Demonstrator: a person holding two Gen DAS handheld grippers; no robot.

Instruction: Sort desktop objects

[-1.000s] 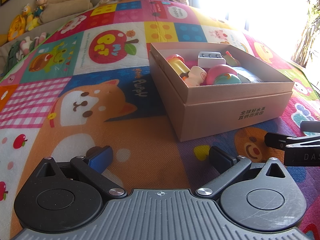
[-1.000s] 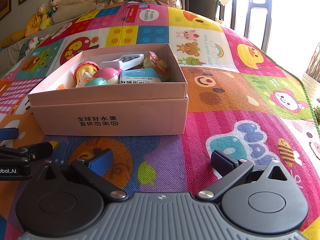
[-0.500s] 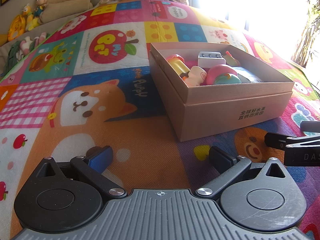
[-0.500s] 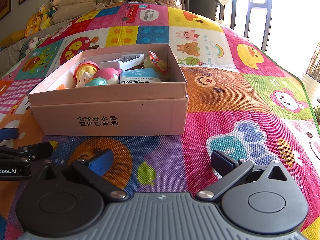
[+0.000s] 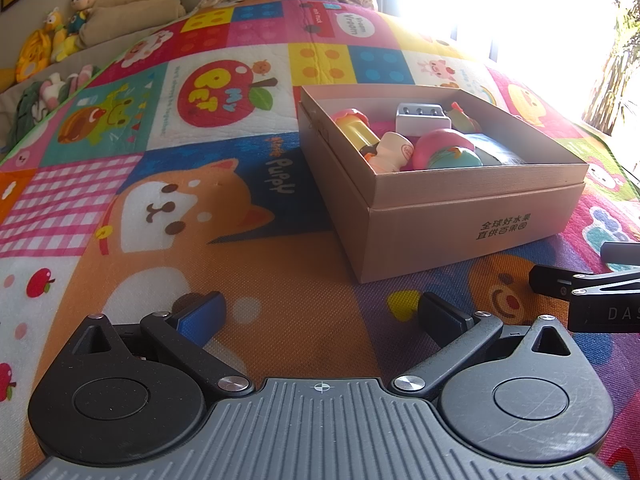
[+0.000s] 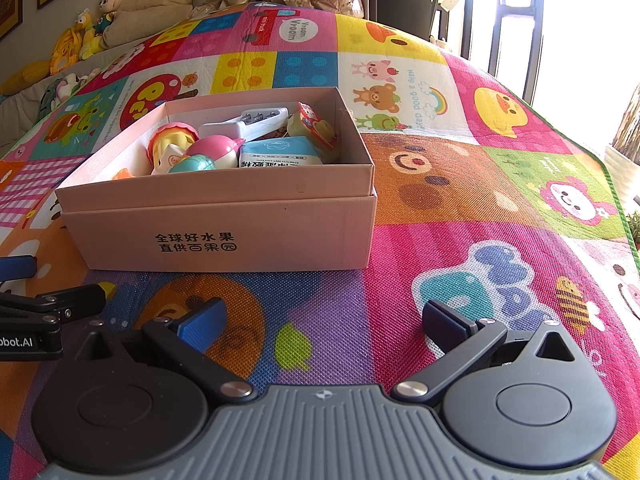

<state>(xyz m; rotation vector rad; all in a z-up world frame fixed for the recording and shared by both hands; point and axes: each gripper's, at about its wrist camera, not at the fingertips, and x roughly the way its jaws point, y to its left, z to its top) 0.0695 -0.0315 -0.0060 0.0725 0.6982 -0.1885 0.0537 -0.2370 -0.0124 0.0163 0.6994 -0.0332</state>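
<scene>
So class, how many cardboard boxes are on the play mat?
1: the cardboard box sits on the play mat, ahead of both open grippers, with small toys inside.

"全球好水果 直供百果园" on box (image 6: 224, 236), "PUPPY", "Vroom Vroom", "Have a good day" on play mat (image 6: 416, 92)

Blown-out window (image 5: 500, 4) glare top right, sharp, fisheye-bent edges.

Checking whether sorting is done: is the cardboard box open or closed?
Open. The cardboard box has no lid on top, and the toys and a tissue pack inside are visible.
</scene>
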